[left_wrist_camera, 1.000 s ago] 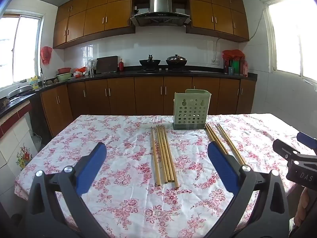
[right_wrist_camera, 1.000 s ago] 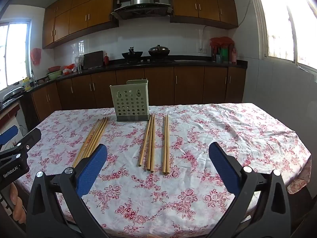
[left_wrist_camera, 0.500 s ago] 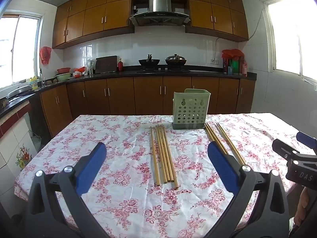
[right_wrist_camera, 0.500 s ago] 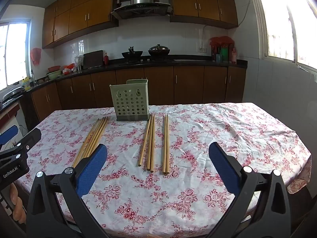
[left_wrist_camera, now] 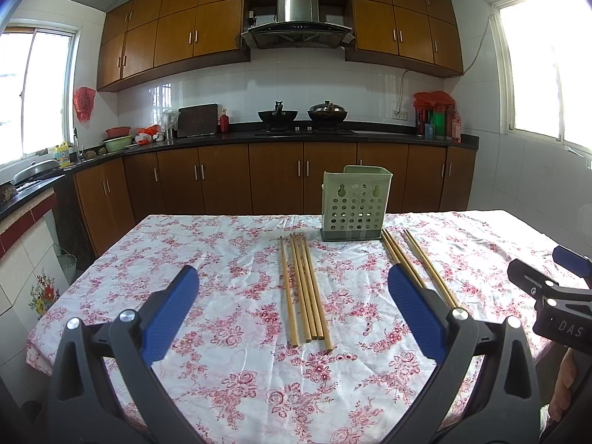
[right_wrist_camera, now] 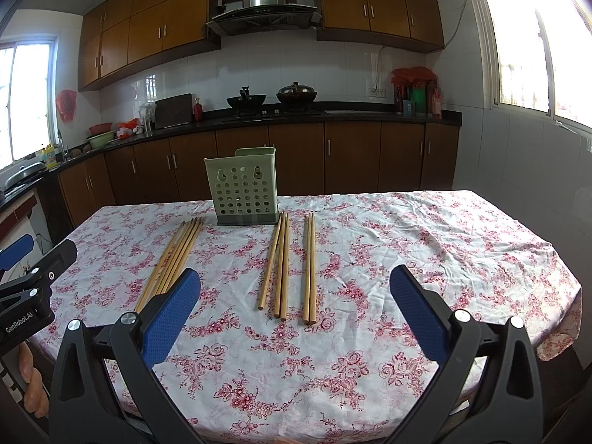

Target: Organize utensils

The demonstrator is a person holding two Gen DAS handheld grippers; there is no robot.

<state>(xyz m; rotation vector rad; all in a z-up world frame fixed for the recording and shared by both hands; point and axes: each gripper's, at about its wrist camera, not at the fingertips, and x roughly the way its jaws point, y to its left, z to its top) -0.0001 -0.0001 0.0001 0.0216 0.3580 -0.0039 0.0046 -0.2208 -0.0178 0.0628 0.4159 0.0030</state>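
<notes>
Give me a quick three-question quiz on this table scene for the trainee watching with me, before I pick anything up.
1. True or false: the green holder already has chopsticks standing in it.
2. Multiple choice: in the right wrist view, how many separate groups of chopsticks lie on the tablecloth? A) one B) two C) three
3. Short answer: what state are the left gripper and right gripper in?

Key
1. False. No chopstick rises above its rim.
2. C. A left bundle, a middle group and a right pair.
3. Both open, holding nothing, above the near end of the table.
</notes>
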